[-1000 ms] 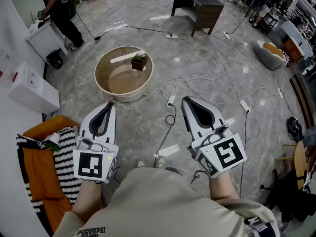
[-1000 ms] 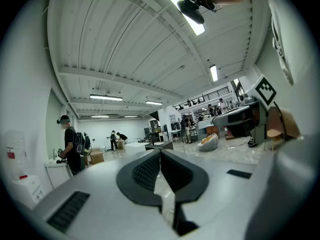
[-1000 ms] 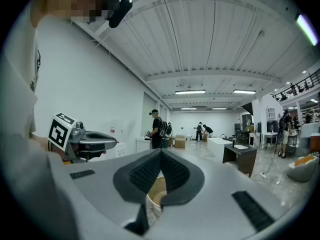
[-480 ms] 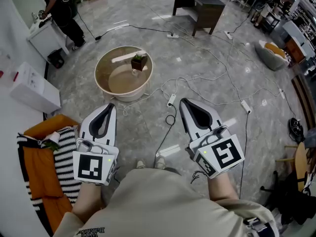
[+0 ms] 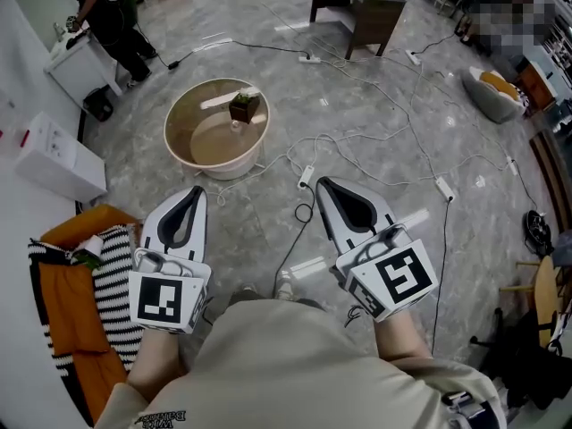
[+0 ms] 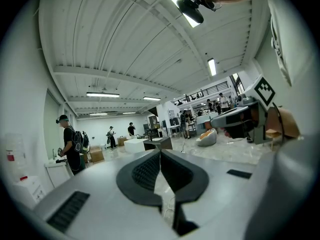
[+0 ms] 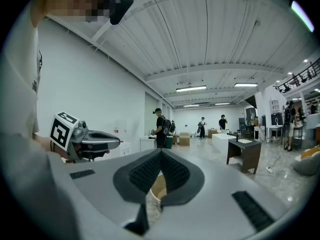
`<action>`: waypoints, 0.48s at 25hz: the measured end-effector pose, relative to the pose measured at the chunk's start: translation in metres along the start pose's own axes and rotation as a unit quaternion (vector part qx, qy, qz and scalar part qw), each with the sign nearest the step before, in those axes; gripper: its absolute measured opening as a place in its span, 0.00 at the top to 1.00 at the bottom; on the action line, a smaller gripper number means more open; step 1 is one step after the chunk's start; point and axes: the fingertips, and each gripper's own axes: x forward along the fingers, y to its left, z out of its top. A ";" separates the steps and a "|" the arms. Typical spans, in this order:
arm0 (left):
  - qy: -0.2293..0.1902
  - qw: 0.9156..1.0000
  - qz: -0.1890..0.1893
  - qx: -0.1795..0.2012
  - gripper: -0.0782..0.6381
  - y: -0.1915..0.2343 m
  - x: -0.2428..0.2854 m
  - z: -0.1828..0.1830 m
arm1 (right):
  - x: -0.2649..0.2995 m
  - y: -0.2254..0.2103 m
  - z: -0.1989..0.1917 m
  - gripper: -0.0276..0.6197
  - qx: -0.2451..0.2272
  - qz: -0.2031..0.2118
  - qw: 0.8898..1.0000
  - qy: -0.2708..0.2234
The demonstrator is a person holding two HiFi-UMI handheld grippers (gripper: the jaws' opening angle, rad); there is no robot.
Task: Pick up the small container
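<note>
The small container [image 5: 243,105] is a dark pot with a green plant. It stands at the far side of a round beige tub [image 5: 183,147] on the floor ahead. My left gripper [image 5: 195,192] hovers at the lower left, shut and empty, short of the tub. My right gripper [image 5: 323,184] is level with it on the right, also shut with nothing in it. In the left gripper view the left gripper [image 6: 160,151] has its jaws touching, and the right gripper [image 6: 240,124] shows beside it. In the right gripper view the right gripper [image 7: 161,154] points toward the beige tub [image 7: 157,188].
Cables [image 5: 357,141] and power strips [image 5: 306,178] trail over the marble floor between the tub and me. An orange and striped cloth [image 5: 80,284] and a white box [image 5: 54,161] lie at the left. A dark desk [image 5: 357,7] stands far ahead. A person [image 5: 112,16] works at the top left.
The right gripper has edged a little forward and to the left. The tub and pot sit slightly further left in the head view. Both grippers stay shut.
</note>
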 end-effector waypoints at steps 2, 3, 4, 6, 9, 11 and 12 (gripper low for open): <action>0.000 1.000 0.002 0.007 0.88 -0.007 0.003 -0.001 | -0.003 -0.005 -0.002 0.96 -0.004 0.002 1.000 -0.002; 0.002 1.000 0.003 0.009 0.88 -0.011 0.005 -0.001 | -0.003 -0.007 -0.004 0.96 -0.004 0.003 1.000 -0.002; 0.004 1.000 0.002 0.010 0.88 -0.014 0.006 -0.002 | -0.004 -0.010 -0.005 0.96 -0.003 0.003 1.000 -0.001; 0.006 1.000 0.000 0.008 0.88 -0.018 0.008 -0.004 | -0.004 -0.014 -0.008 0.96 0.003 0.003 1.000 0.000; 0.007 1.000 0.003 0.004 0.88 -0.015 0.012 -0.004 | -0.002 -0.019 -0.007 0.96 0.005 0.003 1.000 -0.003; 0.006 1.000 0.008 0.005 0.88 -0.012 0.016 -0.006 | 0.002 -0.022 -0.007 0.96 0.003 0.005 1.000 -0.005; 0.005 1.000 0.010 0.004 0.88 -0.011 0.018 -0.008 | 0.004 -0.023 -0.009 0.96 0.003 0.005 1.000 -0.005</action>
